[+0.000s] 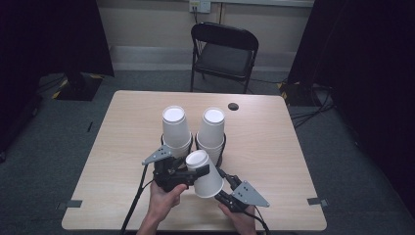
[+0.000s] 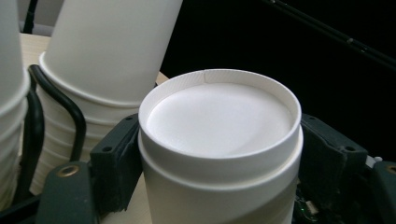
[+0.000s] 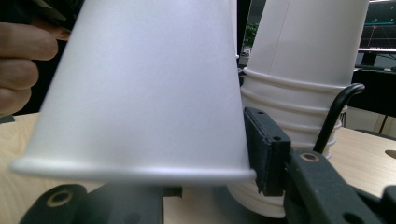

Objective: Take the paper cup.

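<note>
Paper cup (image 1: 204,175), upside down and tilted, hangs between the two grippers just above the near half of the table (image 1: 274,147). The left gripper (image 1: 188,172) pinches it near its upturned base; in the left gripper view the black pads (image 2: 116,161) press on either side of the cup wall. The right gripper (image 1: 222,188) sits at the wider rim end; in the right gripper view one pad (image 3: 264,149) lies against the cup's side just above the rim, while the other jaw is hidden beneath the cup, so I cannot tell whether it grips or merely steadies.

Just beyond the left gripper stand two stacks of inverted cups, the left stack (image 1: 175,128) and the right stack (image 1: 211,129), each ringed low down by a black wire holder (image 1: 221,147).

My guess is that the cup is being passed between hands or carried towards a stack. Next it would need straightening upright and lowering squarely over a stack top, with one gripper letting go first.
</note>
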`<state>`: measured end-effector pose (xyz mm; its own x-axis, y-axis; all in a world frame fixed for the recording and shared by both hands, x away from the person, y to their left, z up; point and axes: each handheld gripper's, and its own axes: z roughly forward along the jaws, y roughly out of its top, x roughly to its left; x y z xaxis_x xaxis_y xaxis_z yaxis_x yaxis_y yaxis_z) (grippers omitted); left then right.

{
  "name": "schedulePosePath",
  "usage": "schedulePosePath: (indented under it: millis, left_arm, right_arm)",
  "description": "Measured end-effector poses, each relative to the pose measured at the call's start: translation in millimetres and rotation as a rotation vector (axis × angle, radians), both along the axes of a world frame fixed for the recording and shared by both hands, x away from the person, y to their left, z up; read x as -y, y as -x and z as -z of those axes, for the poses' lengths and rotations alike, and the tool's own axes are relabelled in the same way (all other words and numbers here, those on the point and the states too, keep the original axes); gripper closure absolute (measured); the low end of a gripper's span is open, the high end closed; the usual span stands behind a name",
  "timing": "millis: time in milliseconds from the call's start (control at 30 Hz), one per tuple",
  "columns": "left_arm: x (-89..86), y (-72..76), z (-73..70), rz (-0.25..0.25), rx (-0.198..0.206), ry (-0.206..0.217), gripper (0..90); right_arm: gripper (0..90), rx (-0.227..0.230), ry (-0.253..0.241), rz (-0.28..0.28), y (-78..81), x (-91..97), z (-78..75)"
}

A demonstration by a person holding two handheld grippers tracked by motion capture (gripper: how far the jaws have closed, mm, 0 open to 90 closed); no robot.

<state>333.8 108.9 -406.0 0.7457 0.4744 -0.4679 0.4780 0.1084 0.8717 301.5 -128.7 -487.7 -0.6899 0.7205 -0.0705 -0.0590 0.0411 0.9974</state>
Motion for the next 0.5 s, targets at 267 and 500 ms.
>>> schedulePosePath:
  millis: [267,500]
  left_arm:
    - [4.9,0.1,-0.8,0.026,-0.001,0.016,22.6]
    - [3.8,-1.5,-0.3,0.033,-0.001,0.01,21.2]
  right_arm:
    - [72.3,0.048,-0.018,0.012,-1.0,0.1,-0.5]
    - [76.7,0.033,-0.05,0.015,0.3,5.2,-1.5]
